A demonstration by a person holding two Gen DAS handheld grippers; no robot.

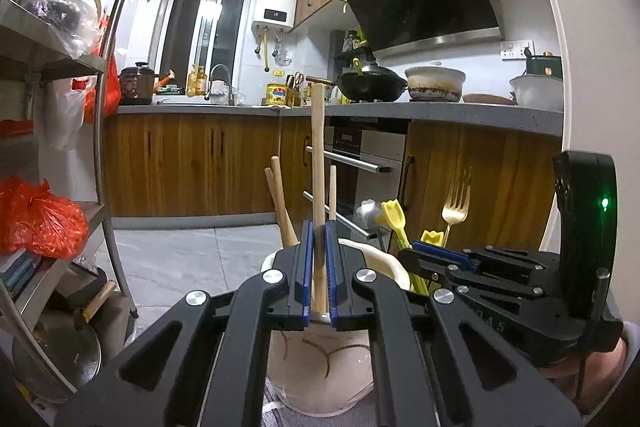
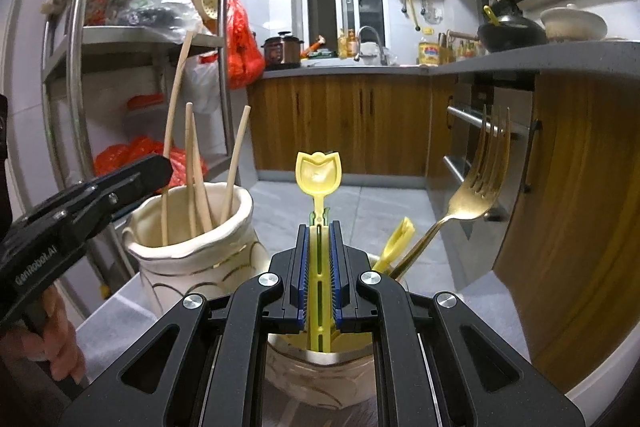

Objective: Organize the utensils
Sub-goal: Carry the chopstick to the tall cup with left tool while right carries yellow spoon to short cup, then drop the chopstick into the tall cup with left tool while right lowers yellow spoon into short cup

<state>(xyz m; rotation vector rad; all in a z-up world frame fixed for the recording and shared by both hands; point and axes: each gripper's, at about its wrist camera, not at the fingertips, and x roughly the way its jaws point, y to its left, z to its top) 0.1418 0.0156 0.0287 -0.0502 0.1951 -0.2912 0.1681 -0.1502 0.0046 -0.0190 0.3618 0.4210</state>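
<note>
My left gripper [image 1: 319, 227] is shut on a long wooden utensil handle [image 1: 317, 155] that stands upright in a cream ceramic vase [image 1: 316, 375]. Two more wooden sticks [image 1: 280, 203] stand in that vase; the vase also shows in the right wrist view [image 2: 192, 259]. My right gripper [image 2: 319, 227] is shut on a yellow plastic utensil [image 2: 318, 173] held upright over a second holder [image 2: 320, 367]. A gold fork [image 2: 480, 179] and another yellow utensil [image 2: 396, 243] lean in that holder. The right gripper [image 1: 416, 251] shows at the right of the left wrist view.
A metal shelf rack [image 2: 80, 39] with bags stands to the left. Wooden cabinets [image 2: 344, 123] and an oven [image 1: 360, 163] lie ahead. A grey counter [image 1: 440, 113] carries a wok and pots. The holders stand on a pale surface [image 2: 108, 323].
</note>
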